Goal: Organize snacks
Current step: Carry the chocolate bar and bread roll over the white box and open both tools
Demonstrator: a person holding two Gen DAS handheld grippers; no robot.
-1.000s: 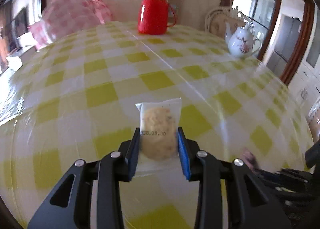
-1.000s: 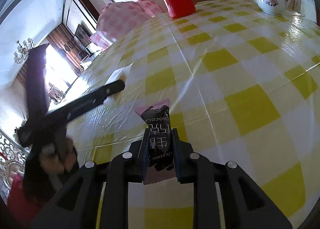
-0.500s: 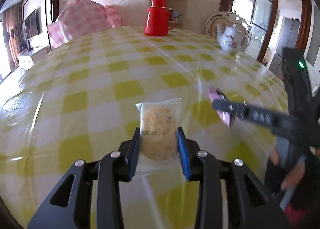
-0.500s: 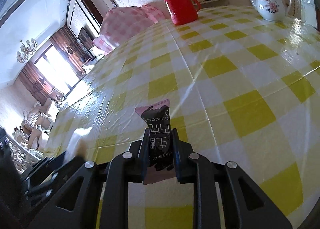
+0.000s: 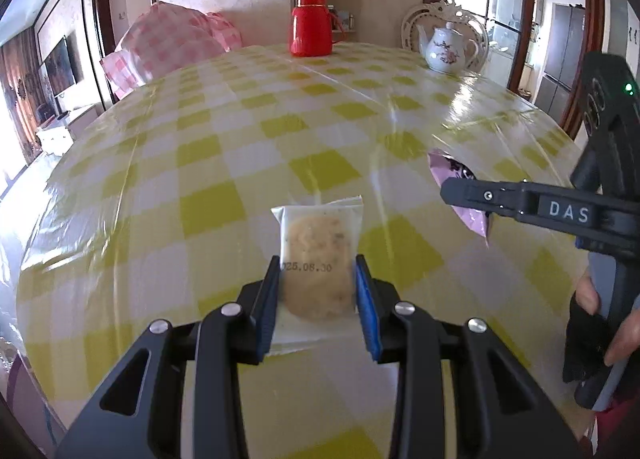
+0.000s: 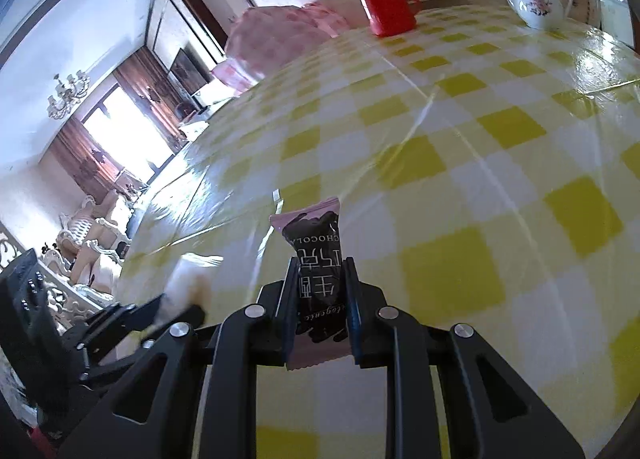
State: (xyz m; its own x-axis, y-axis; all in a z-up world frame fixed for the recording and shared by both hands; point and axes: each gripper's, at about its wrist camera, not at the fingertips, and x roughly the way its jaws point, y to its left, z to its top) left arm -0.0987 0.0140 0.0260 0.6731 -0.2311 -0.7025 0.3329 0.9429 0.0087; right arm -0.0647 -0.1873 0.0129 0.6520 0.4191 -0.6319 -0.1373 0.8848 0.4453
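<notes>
Snacks both in transit over the table [image 5: 240, 131]: cookie packet [image 5: 318, 259] clamped in left gripper [image 5: 317, 299], chocolate bar [image 6: 318, 279] pinched in right gripper [image 6: 318, 299]. Next: choosing a drop spot.

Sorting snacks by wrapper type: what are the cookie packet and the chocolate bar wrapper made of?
Cookie packet: clear, glossy plastic film, since the cookie shows through. Chocolate bar wrapper: opaque printed film, pink and black, with crimped ends; probably plastic or foil laminate.
</notes>
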